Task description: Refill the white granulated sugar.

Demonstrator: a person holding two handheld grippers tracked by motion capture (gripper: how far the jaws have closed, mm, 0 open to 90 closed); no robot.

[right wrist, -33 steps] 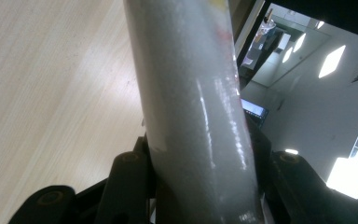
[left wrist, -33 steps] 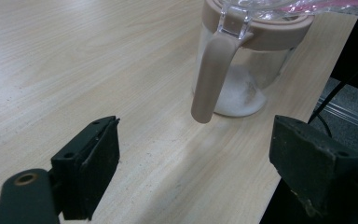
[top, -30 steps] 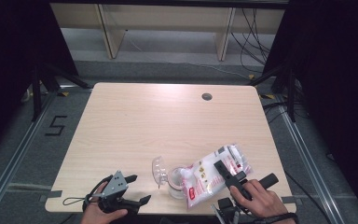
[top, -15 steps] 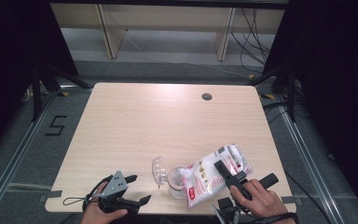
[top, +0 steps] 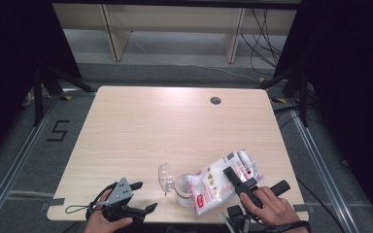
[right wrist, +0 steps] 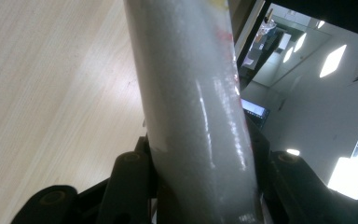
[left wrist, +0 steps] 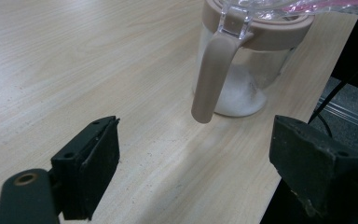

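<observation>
A clear jar [top: 183,190] with a beige rim and handle [left wrist: 210,79] stands near the table's front edge, with white powder in its bottom [left wrist: 240,95]. Its clear lid [top: 165,175] stands swung open to the left. A plastic bag of white grains [top: 209,187] lies tilted with its low end over the jar's mouth. My right gripper [top: 235,180] is shut on the bag's upper part; the bag [right wrist: 186,84] rises between its jaws. My left gripper [top: 145,195] rests open on the table left of the jar, jaws [left wrist: 191,172] wide apart and facing the handle, with nothing between them.
The light wooden table [top: 175,126] has a round cable hole [top: 215,100] at the back right. The jar stands close to the front edge. Beyond the table are wooden shelf legs [top: 111,34] and floor cables [top: 264,29].
</observation>
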